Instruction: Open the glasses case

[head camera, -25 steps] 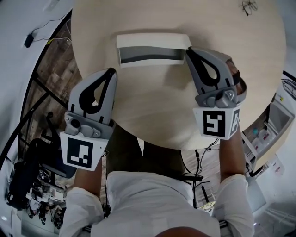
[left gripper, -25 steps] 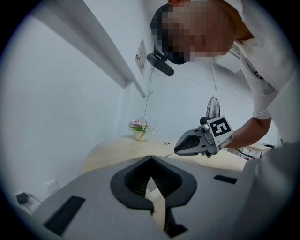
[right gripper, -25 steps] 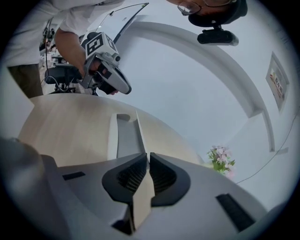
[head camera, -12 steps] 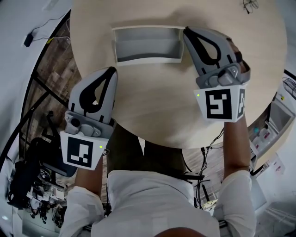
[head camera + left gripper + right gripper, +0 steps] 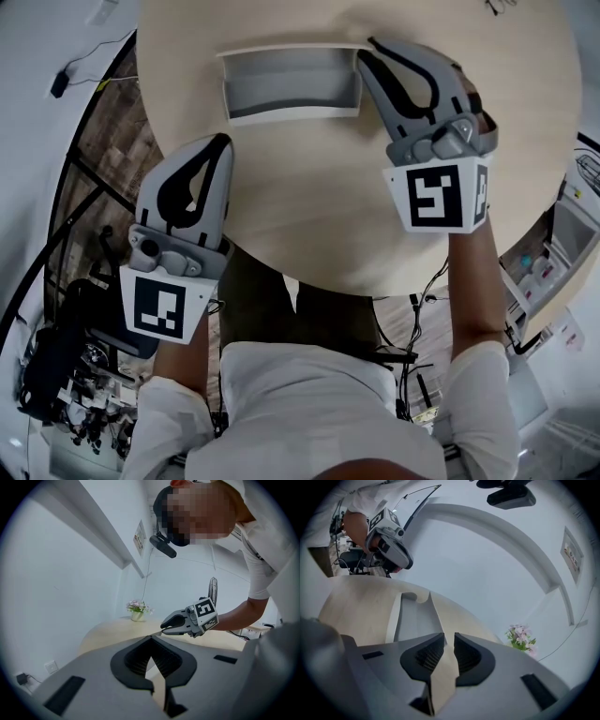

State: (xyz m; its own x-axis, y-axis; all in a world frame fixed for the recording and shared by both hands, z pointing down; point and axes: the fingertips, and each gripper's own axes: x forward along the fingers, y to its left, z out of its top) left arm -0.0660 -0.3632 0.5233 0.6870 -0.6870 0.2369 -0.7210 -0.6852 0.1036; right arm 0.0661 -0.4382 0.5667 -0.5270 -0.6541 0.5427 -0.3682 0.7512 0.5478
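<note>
Pale wood covers the one round table under my two tools. One glasses case lies on its far side, already open, grey inside with a white rim. My right gripper has its tips just beside the case's right end, jaws a narrow slit apart with only table showing between them. My left gripper hangs over the near left edge, well apart from the case, its jaws closed tip to tip on nothing. One small pot of pink flowers stands at the table's edge near the white wall.
</note>
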